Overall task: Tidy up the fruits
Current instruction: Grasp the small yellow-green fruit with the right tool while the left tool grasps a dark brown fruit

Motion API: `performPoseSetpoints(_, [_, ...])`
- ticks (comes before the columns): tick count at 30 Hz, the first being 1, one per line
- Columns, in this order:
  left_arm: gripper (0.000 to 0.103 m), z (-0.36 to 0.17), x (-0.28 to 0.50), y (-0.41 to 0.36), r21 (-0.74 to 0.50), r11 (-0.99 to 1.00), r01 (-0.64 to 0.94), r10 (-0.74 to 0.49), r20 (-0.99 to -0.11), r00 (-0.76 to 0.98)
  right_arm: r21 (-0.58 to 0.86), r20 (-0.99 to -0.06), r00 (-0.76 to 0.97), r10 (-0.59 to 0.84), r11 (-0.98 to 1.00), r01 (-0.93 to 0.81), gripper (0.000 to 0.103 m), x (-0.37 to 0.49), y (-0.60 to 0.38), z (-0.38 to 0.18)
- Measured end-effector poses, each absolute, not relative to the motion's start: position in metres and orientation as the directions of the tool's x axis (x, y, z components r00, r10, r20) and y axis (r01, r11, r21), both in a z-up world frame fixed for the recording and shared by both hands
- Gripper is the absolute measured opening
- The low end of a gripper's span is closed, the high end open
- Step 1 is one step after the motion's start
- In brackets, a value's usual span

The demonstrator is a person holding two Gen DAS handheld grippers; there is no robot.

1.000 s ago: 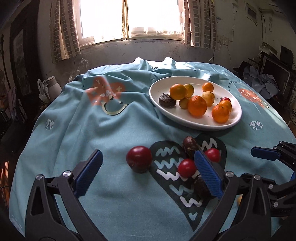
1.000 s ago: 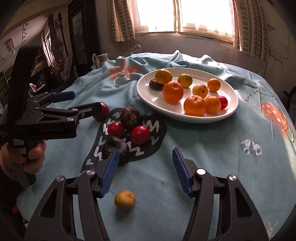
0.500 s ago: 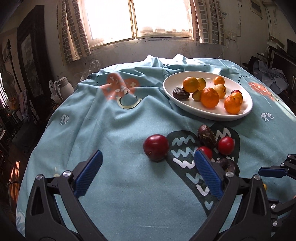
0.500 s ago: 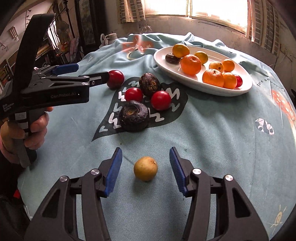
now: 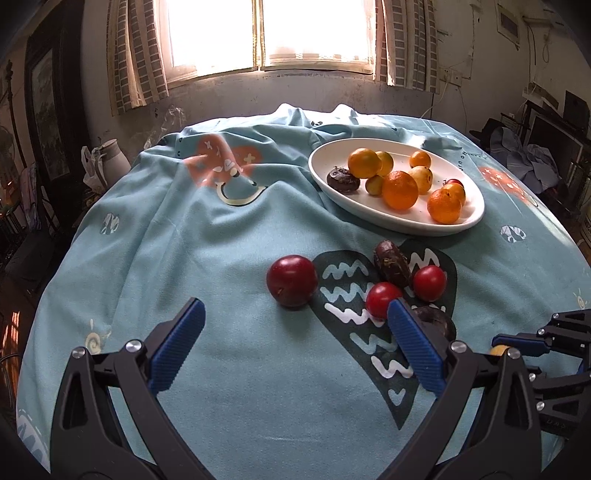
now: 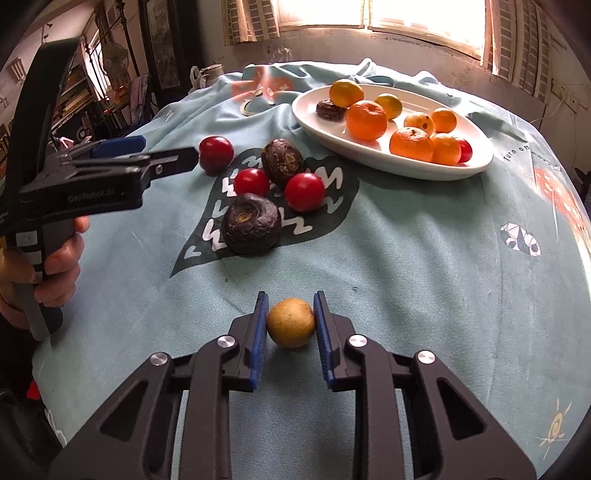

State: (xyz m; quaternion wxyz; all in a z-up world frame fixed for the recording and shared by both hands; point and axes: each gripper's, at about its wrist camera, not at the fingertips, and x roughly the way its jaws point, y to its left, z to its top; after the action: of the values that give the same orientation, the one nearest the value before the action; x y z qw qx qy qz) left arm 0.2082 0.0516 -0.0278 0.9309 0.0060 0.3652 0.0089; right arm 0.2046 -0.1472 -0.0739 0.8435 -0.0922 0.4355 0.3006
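My right gripper [image 6: 290, 319] is shut on a small yellow fruit [image 6: 290, 323] that rests on the blue tablecloth near the front edge. My left gripper [image 5: 293, 332] is open and empty, hovering just short of a dark red plum [image 5: 291, 280]. Two red tomatoes [image 6: 304, 192] [image 6: 252, 182] and two dark wrinkled fruits [image 6: 251, 223] [image 6: 282, 156] lie on the cloth's dark heart print. A white oval plate [image 6: 476, 162] at the back right holds several oranges and yellow fruits, one dark fruit and a red one.
The table is round and drops off on all sides. A white jug [image 5: 110, 158] stands beyond the far left edge. Clutter and furniture [image 5: 546, 147] stand at the right. A curtained window [image 5: 266, 33] is behind the table.
My right gripper has moved down and forward over the yellow fruit and closed on it. My left gripper has drifted slightly and stays open near the plum.
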Motion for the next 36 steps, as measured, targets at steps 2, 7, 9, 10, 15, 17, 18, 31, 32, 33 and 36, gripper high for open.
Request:
performPoseSetpoints(2, [0.101, -0.029, 0.205, 0.044, -0.008, 0.999, 0.051, -0.043, -0.686, 0.726, 0.135, -0.776, 0.455, 0.437, 0.819, -0.558, 0.025, 0.209, -0.155, -0.07])
performPoseSetpoints(7, [0.082, -0.038, 0.198, 0.012, 0.013, 0.977, 0.212, -0.144, -0.692, 0.707, 0.179, -0.766, 0.475, 0.434, 0.853, -0.491, 0.025, 0.218, -0.17, -0.066])
performPoseSetpoints(9, [0.068, -0.047, 0.201, 0.0, 0.02, 0.968, 0.252, -0.16, -0.721, 0.675, 0.187, -0.776, 0.466, 0.425, 0.861, -0.473, 0.025, 0.222, -0.172, -0.069])
performPoseSetpoints(10, [0.06, -0.051, 0.205, -0.004, 0.008, 0.964, 0.266, -0.173, -0.74, 0.65, 0.184, -0.779, 0.468, 0.418, 0.866, -0.466, 0.025, 0.223, -0.174, -0.069])
performPoseSetpoints(15, [0.058, -0.055, 0.212, -0.016, -0.045, 0.955, 0.294, -0.225, -0.754, 0.617, 0.183, -0.777, 0.473, 0.415, 0.868, -0.461, 0.025, 0.222, -0.176, -0.068])
performPoseSetpoints(17, [0.058, -0.056, 0.214, -0.02, -0.056, 0.952, 0.302, -0.237, -0.759, 0.606, 0.186, -0.775, 0.472, 0.42, 0.866, -0.464, 0.025, 0.221, -0.176, -0.067])
performPoseSetpoints(18, [0.058, -0.057, 0.215, -0.023, -0.043, 0.953, 0.301, -0.226, -0.761, 0.608, 0.187, -0.774, 0.472, 0.422, 0.864, -0.467, 0.025, 0.221, -0.176, -0.066])
performPoseSetpoints(31, [0.055, -0.069, 0.222, -0.033, 0.031, 0.959, 0.283, -0.153, -0.781, 0.605, 0.186, -0.769, 0.479, 0.423, 0.865, -0.466, 0.025, 0.219, -0.177, -0.063])
performPoseSetpoints(32, [0.051, -0.069, 0.222, -0.032, 0.032, 0.959, 0.28, -0.152, -0.779, 0.609, 0.186, -0.769, 0.479, 0.423, 0.866, -0.465, 0.025, 0.219, -0.177, -0.063])
performPoseSetpoints(33, [0.05, -0.068, 0.222, -0.032, 0.035, 0.96, 0.277, -0.148, -0.777, 0.612, 0.186, -0.769, 0.479, 0.423, 0.866, -0.465, 0.025, 0.219, -0.177, -0.063])
performPoseSetpoints(36, [0.049, -0.068, 0.222, -0.031, 0.035, 0.96, 0.278, -0.149, -0.777, 0.612, 0.188, -0.771, 0.475, 0.424, 0.864, -0.466, 0.025, 0.22, -0.176, -0.065])
